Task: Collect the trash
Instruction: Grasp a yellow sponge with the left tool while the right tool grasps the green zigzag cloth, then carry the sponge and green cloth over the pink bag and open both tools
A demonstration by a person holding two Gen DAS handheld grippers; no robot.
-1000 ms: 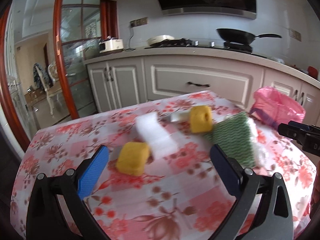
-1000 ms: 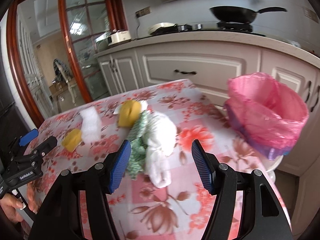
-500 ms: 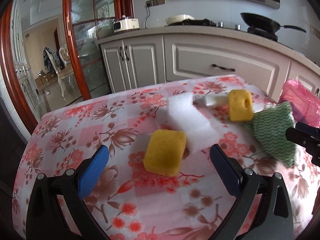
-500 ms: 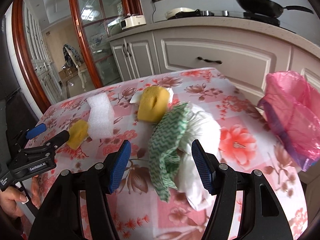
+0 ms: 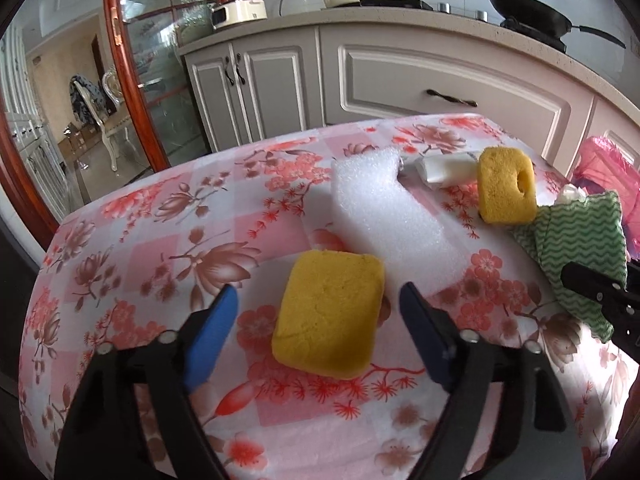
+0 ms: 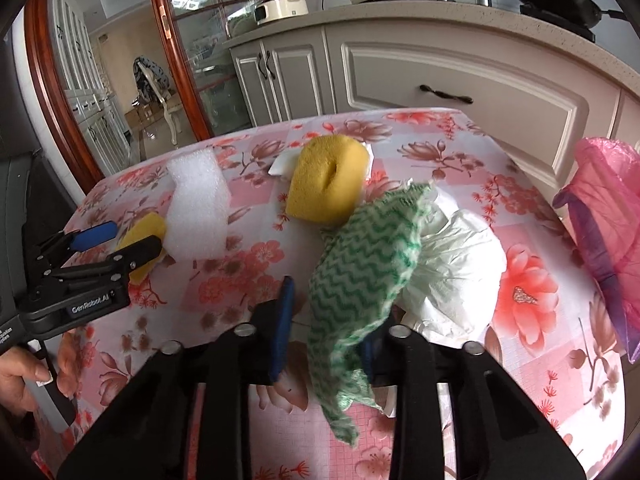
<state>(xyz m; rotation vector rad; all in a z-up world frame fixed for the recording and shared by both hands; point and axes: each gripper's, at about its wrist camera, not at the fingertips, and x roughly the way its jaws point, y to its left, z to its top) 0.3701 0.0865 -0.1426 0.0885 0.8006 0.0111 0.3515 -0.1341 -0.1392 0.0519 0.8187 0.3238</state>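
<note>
Left wrist view puts my left hand-held gripper point(image 5: 316, 316) astride the plain yellow sponge point(image 5: 328, 312) on the floral counter point(image 5: 140, 248); its jaws are closing with the sponge between them, and a gap shows on each side, so the pads do not yet press it. Touching the sponge's far corner lies a white foam block point(image 5: 384, 216), and beyond it a second yellow sponge with a hole point(image 5: 506, 186) stands on edge beside a crumpled white wrapper point(image 5: 444, 168).

From the right wrist view, my right hand-held gripper point(image 6: 326, 320) is closing narrow with the green zigzag cloth point(image 6: 364, 256) between its jaws. The cloth drapes over the right pad and hides it, so I cannot tell whether that side is pinched. The cloth lies against a wad of white paper point(image 6: 456, 264).

At the counter's right edge stands a bin lined with a pink bag point(image 6: 608, 216), cut off by the frame; I cannot see its contents.
</note>
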